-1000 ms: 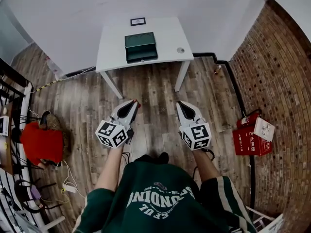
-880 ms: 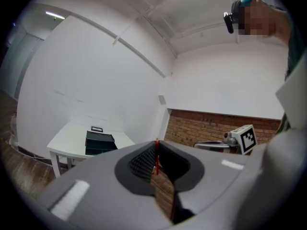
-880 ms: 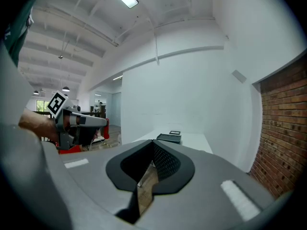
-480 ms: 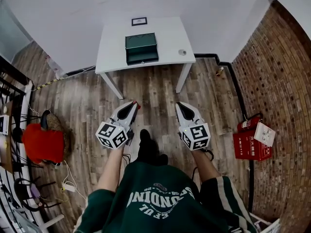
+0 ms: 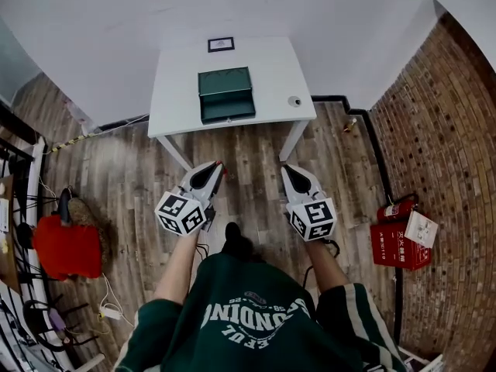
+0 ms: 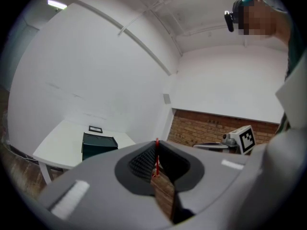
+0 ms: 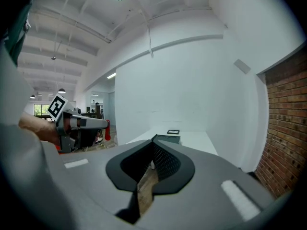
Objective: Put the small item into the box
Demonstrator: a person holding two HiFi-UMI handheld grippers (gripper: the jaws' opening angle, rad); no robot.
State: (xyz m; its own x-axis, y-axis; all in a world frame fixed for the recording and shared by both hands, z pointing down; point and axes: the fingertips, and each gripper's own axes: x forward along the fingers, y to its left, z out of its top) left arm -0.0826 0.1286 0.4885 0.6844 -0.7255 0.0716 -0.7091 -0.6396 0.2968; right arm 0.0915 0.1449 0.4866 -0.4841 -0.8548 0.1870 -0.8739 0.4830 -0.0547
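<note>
Fingers (image 6: 140,163) of the left gripper (image 6: 157,150) are pressed together. A thin red sliver shows along the line where they meet, and I cannot tell what it is. In the right gripper view, the right gripper (image 7: 152,147) also has its fingers (image 7: 166,163) closed on each other, with nothing between them and only a wedge of floor showing below the pads.

From the head view, the left gripper (image 5: 216,167) and right gripper (image 5: 286,168) are held side by side over the wooden floor (image 5: 248,142). Both point toward the white table (image 5: 178,84) but stop short of its near edge.

The small item (image 5: 294,101) lies on the table close to the near right corner, apart from the box and well apart from both grippers. From above it looks round and pale. It is too small to make out a long axis or which way it faces.

The dark green box (image 5: 225,94) sits at the middle of the table, reaching almost to the near edge. Its long axis runs parallel to that edge, from left to right. A small dark frame (image 5: 221,44) lies at the middle of the far edge, beyond the box.
</note>
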